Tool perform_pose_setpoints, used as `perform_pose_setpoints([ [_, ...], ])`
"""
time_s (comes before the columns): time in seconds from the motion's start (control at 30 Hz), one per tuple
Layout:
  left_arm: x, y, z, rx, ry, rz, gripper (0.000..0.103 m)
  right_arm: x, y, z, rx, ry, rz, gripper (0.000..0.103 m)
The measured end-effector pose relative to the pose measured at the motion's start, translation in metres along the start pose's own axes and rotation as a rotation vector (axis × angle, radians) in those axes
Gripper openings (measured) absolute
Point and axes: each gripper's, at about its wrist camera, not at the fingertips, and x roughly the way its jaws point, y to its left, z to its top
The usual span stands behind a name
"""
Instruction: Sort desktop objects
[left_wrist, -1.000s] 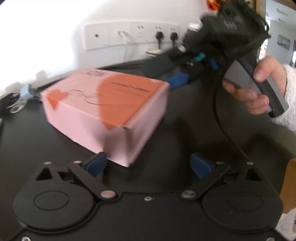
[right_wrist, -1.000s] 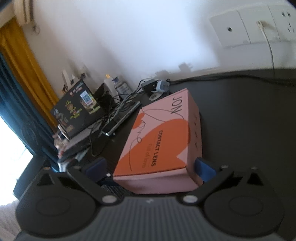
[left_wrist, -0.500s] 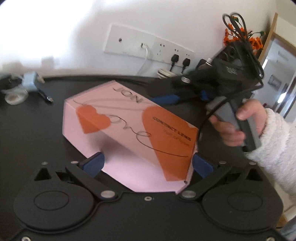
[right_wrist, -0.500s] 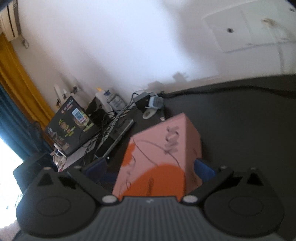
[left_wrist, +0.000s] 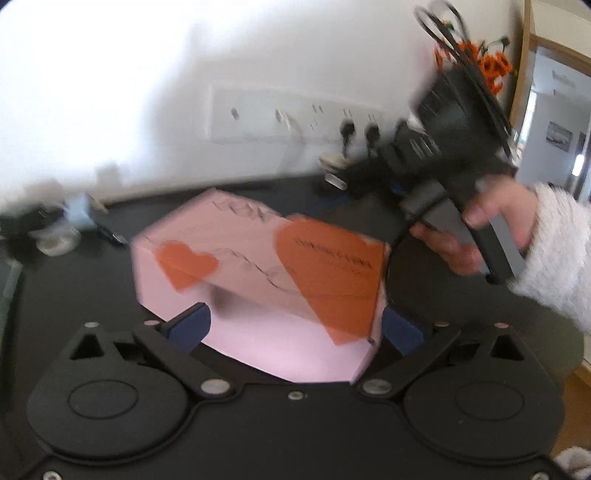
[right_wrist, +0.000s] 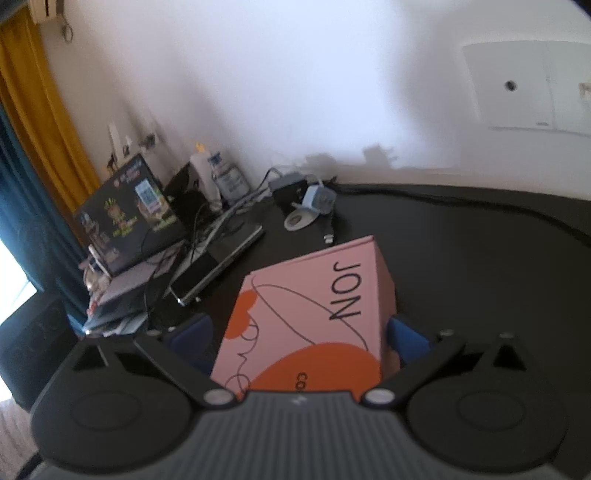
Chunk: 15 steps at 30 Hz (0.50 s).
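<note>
Tilting up since before, our pink box (right_wrist: 314, 317) | reads "JON" | right gripper (right_wrist: 301, 341) pinches it | left gripper (left_wrist: 295, 325) spread

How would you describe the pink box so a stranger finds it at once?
Look at the black desk below the white wall. The pink box is tilted between both grippers. Only it has orange hearts and the letters JON.
</note>
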Motion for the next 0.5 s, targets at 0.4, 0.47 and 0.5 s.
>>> perform_pose_setpoints([
  [0.4,0.024,0.062,0.065,-0.265,-0.142,0.245,0.102,-0.076,0.053,-0.086,-0.152,-0.12,-0.324,0.102],
  [0.47,0.046,0.06,0.071,-0.241,-0.1,0.249,0.102,-0.071,0.072,-0.099,-0.157,-0.124,-0.318,0.102],
  [0.5,0.056,0.06,0.073,-0.229,-0.079,0.251,0.102,-0.067,0.083,-0.105,-0.171,-0.123,-0.319,0.102],
])
